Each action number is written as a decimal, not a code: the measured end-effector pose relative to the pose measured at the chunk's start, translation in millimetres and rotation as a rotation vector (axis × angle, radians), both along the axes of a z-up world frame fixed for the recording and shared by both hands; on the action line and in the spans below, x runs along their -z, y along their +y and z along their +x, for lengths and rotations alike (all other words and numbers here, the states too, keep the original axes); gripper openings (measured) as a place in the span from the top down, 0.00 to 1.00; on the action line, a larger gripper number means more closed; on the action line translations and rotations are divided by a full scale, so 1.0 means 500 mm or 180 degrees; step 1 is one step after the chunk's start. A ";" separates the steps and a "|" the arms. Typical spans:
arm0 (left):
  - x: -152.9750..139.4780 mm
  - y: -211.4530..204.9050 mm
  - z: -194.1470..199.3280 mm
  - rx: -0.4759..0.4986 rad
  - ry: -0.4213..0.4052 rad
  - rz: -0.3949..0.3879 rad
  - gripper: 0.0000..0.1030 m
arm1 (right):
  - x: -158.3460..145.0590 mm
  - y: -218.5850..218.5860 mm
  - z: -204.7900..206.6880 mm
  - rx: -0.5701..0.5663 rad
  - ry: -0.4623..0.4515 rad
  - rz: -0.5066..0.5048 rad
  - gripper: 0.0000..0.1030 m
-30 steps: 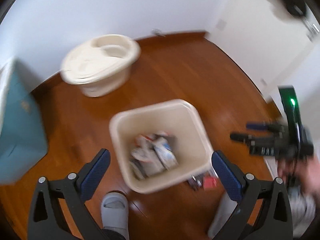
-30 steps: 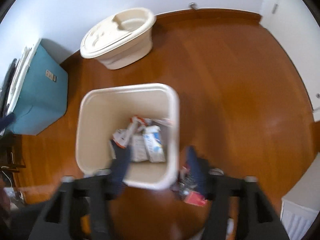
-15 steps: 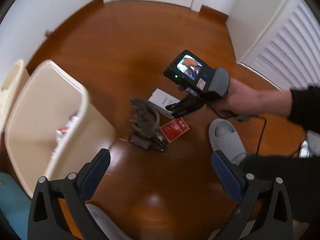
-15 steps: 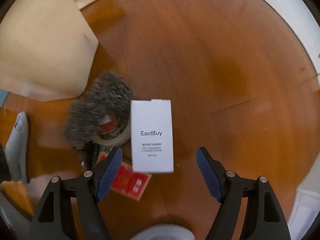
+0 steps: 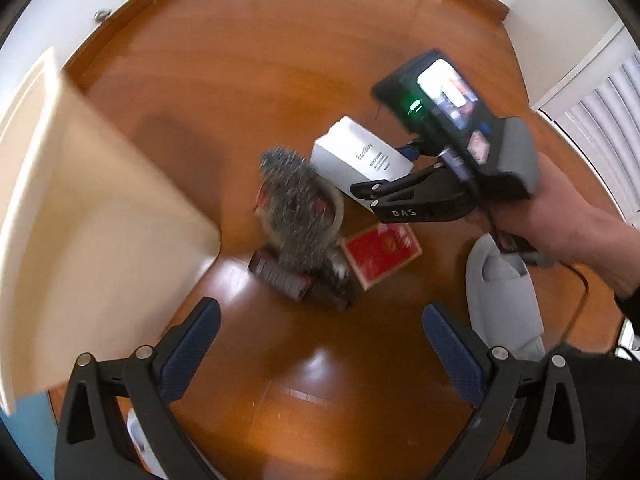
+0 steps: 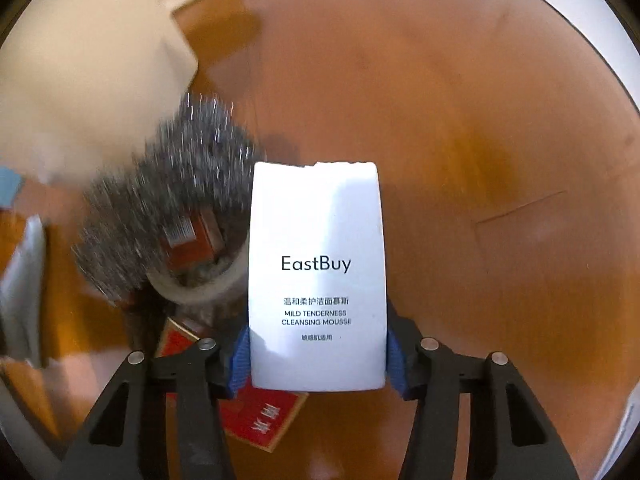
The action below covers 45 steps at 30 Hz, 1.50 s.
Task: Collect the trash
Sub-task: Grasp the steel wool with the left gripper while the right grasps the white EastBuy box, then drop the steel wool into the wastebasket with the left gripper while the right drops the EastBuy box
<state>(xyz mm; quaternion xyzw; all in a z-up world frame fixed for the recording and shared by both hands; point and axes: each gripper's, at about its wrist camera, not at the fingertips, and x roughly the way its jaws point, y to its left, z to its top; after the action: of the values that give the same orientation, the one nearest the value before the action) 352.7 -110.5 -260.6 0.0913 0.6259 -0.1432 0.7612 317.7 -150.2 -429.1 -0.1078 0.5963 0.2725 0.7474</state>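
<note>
A white EastBuy box lies on the wooden floor, and my right gripper is shut on its near end, blue pads against both sides. The same box and the right gripper show in the left wrist view. Beside it lie a grey fuzzy item, a red packet and a dark packet. The cream trash bin stands at the left. My left gripper is open and empty, above the floor in front of the pile.
A grey slipper is on the floor at the right, with the person's arm above it. A white louvred door is at the far right. A white wall with a baseboard runs along the back.
My right gripper has moved down onto the white box and shut on it. Both views have moved closer to the pile.
</note>
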 end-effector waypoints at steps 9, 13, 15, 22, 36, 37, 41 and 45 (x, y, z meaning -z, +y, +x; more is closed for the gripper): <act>0.137 0.015 0.117 -0.0660 -0.0046 -0.0082 0.03 | -0.106 -0.181 -0.008 0.1098 -0.0158 0.0690 0.46; 0.187 0.011 0.131 -0.0676 0.0153 0.0046 0.31 | -0.101 -0.222 -0.016 0.1267 -0.0106 0.0704 0.46; 0.199 0.008 0.134 -0.0654 0.0196 0.0058 0.31 | -0.096 -0.236 -0.021 0.1370 -0.0050 0.0749 0.46; 0.212 0.003 0.146 -0.0666 0.0357 -0.0059 0.82 | -0.090 -0.238 -0.012 0.1427 -0.0055 0.0780 0.46; -0.105 -0.048 0.120 -0.0150 -0.0021 -0.0486 0.90 | -0.107 -0.236 -0.011 0.1545 -0.0149 0.0832 0.46; -0.143 -0.038 0.125 -0.0129 -0.0074 -0.0494 0.90 | -0.111 -0.236 -0.011 0.1548 -0.0164 0.0839 0.46; -0.278 0.038 0.149 -0.0156 -0.0441 -0.0340 0.90 | -0.123 -0.233 -0.010 0.1545 -0.0199 0.0878 0.46; -0.327 0.198 0.181 -0.0571 -0.0667 0.0042 0.90 | -0.129 -0.226 -0.011 0.1520 -0.0203 0.0899 0.46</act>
<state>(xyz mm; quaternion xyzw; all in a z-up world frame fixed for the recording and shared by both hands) 442.9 -11.3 -97.3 0.0545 0.5496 -0.0600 0.8315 312.4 -263.3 -364.5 0.1325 0.5371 0.1655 0.8165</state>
